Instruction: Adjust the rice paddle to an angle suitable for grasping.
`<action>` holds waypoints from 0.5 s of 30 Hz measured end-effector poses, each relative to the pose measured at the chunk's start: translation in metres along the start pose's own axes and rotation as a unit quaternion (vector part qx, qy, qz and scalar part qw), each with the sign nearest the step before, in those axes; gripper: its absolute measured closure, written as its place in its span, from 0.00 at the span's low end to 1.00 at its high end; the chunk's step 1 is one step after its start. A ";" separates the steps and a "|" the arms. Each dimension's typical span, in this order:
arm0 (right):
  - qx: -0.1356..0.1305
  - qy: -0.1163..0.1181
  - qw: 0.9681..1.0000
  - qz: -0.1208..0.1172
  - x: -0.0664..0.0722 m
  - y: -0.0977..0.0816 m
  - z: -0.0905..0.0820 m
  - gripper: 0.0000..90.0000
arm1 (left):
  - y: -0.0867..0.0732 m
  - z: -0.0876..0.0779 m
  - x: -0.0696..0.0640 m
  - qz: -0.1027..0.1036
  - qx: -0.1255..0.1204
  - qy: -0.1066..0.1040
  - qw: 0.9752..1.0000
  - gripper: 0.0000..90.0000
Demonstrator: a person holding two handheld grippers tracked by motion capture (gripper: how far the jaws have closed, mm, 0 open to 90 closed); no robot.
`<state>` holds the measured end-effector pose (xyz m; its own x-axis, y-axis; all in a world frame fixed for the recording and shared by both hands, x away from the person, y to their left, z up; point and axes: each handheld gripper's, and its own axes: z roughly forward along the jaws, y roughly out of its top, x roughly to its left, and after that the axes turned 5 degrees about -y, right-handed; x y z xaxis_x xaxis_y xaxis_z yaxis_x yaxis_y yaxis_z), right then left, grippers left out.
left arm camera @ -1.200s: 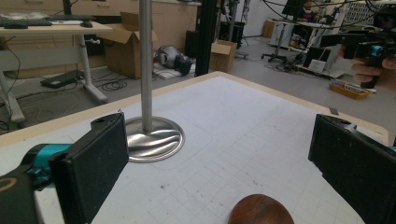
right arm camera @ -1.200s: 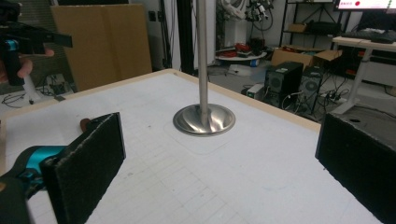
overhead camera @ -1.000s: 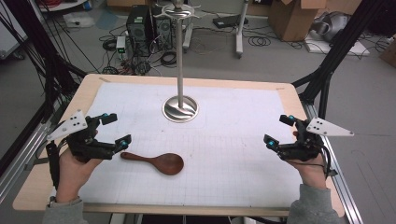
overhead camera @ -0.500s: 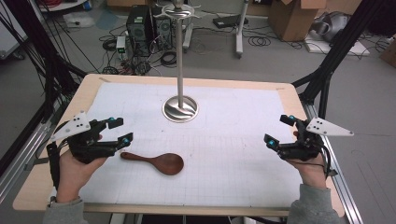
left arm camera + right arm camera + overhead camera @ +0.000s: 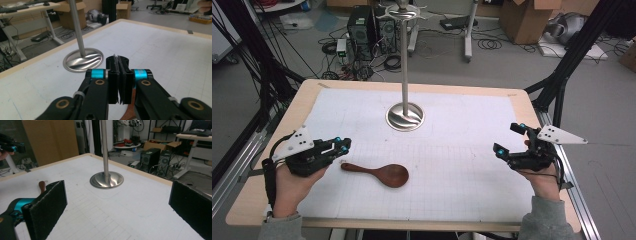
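Nearest to the person, the left claw [image 5: 343, 145] hovers just above the handle end of the wooden spoon [image 5: 379, 173], which lies flat on the white gridded mat [image 5: 452, 165] covering the counter [image 5: 307, 95]. Its jaws have just been closing, and in the left gripper view the two black pads meet with nothing between them; a brown piece of the spoon [image 5: 130, 110] shows below them, so the spoon is not held. On the other side, well apart from the spoon, the right claw [image 5: 508, 138] waits over the right part of the mat with its jaws wide open and empty (its own view shows the two pads [image 5: 47, 205] standing far from each other).

The step in hand seems to be the pick-up of the spoon by its handle. To do it well, I think the left claw must open again, come lower until the pads stand on both sides of the thin handle, and close across its width, not along it. The handle lies almost touching the mat, so the pads should go down close to the surface, otherwise they can close over it a second time.

Farther back stands the metal stand [image 5: 405, 116], a round shiny base with a tall pole, near the middle of the counter.

I can read no brand, label or writing anywhere.
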<state>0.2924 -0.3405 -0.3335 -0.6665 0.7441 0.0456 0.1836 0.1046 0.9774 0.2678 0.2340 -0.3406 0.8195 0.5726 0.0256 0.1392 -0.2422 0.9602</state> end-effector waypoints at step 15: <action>-0.004 0.007 1.000 0.009 -0.001 0.000 0.003 0.00 | -0.027 0.017 0.005 -0.041 0.041 0.009 0.998 0.99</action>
<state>0.2952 -0.3393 -0.3338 -0.6738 0.7360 0.0653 0.1888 0.0861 0.9782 0.2774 0.2302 -0.3708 0.7932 0.6072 -0.0462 0.2515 -0.2576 0.9330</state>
